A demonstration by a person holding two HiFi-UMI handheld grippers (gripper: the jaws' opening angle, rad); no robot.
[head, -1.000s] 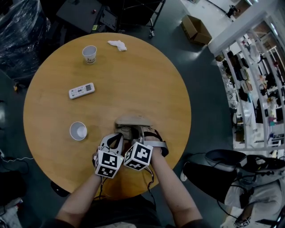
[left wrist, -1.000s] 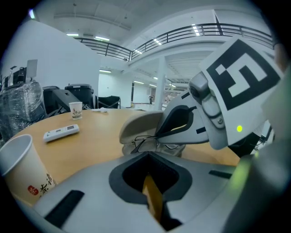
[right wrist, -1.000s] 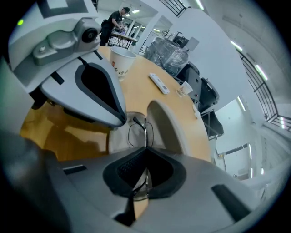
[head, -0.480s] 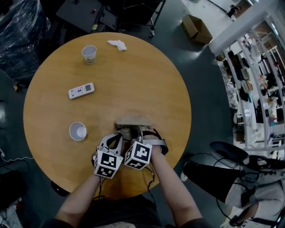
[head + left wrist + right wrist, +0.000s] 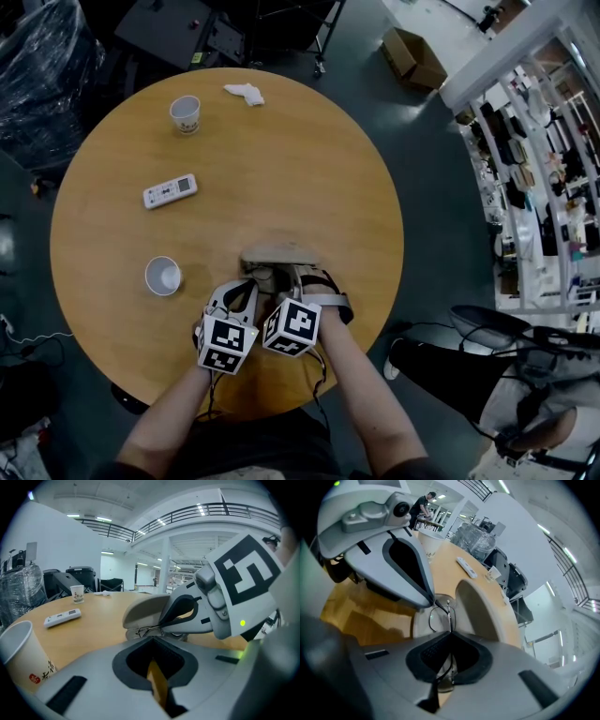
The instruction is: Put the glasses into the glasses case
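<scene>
The beige glasses case (image 5: 278,253) lies open near the table's front, its lid (image 5: 474,611) raised. My right gripper (image 5: 449,639) is shut on the thin black wire glasses (image 5: 439,619), which reach forward over the case's open lower half. In the left gripper view the glasses (image 5: 149,631) show just under the lid (image 5: 143,609), below the right gripper's fingers (image 5: 187,616). My left gripper (image 5: 155,645) sits close beside the right one (image 5: 298,274), pointed at the case, jaws together with nothing seen between them. The left gripper (image 5: 246,287) stands at the case's left end.
A paper cup (image 5: 163,277) stands left of the grippers, a white remote (image 5: 171,190) farther back, another cup (image 5: 185,113) and a crumpled tissue (image 5: 243,92) at the far edge. The round wooden table (image 5: 347,187) ends just behind my hands.
</scene>
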